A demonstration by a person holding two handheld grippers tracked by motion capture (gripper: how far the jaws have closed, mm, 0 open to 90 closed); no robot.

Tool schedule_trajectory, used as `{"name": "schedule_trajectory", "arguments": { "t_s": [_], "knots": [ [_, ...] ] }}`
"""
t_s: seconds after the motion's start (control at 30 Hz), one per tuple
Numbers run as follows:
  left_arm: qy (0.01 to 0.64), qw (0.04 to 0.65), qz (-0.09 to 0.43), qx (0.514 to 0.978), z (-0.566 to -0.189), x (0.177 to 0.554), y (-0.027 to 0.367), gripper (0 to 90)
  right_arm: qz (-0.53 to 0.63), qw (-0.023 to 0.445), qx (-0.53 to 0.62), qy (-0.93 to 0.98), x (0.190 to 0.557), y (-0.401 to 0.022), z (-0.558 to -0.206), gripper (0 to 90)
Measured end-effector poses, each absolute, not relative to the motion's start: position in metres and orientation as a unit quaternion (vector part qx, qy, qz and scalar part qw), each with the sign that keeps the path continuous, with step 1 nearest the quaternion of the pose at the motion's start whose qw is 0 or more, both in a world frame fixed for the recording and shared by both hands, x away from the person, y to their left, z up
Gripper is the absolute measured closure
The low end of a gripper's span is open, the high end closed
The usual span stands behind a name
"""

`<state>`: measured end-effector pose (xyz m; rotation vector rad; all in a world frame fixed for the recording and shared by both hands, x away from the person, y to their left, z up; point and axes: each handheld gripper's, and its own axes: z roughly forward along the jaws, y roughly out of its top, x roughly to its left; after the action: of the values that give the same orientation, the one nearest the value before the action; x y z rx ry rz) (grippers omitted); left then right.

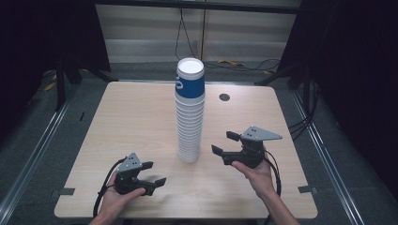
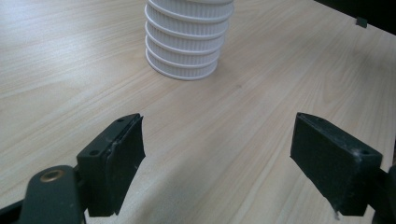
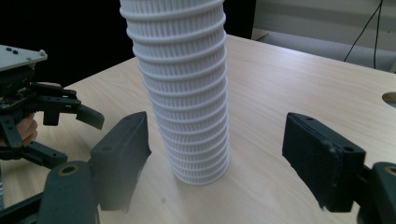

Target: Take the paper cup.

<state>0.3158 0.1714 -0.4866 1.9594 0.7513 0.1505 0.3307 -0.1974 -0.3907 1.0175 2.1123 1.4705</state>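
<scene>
A pale wood-grain table (image 1: 141, 122) with rounded corners stands on grey floor, with dark curtains to the left and right and a light wall at the far side, where black cables hang and trail. A round cable hole (image 1: 224, 97) sits in the table's far right part.

Near the middle of the table stands a tall stack of white ribbed paper cups (image 1: 189, 126), its topmost cup wrapped in a blue band with white print; the stack leans slightly.

The left tool (image 1: 154, 173) rests low at the near left of the table, gripped by the person's left hand (image 1: 118, 197), pointing right and a little toward the stack's foot. Its jaws stand apart with only bare table between them, well short of the cups.

The right tool (image 1: 224, 143) is held above the table at the near right by the right hand (image 1: 256, 173), pointing left toward the lower stack. Its jaws are apart, with nothing between the pads; the stack stands just ahead of them, untouched.
</scene>
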Motion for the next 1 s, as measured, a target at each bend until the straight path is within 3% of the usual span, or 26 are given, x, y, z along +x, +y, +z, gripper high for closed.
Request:
{"name": "schedule_trajectory", "arguments": {
  "t_s": [1.0],
  "knots": [
    [0.3,0.503,0.057,0.809,-0.487,0.315,0.171,16.0,0.549,0.211,0.324,0.741,0.353,-0.191,-0.308,20.5]
  ]
}}
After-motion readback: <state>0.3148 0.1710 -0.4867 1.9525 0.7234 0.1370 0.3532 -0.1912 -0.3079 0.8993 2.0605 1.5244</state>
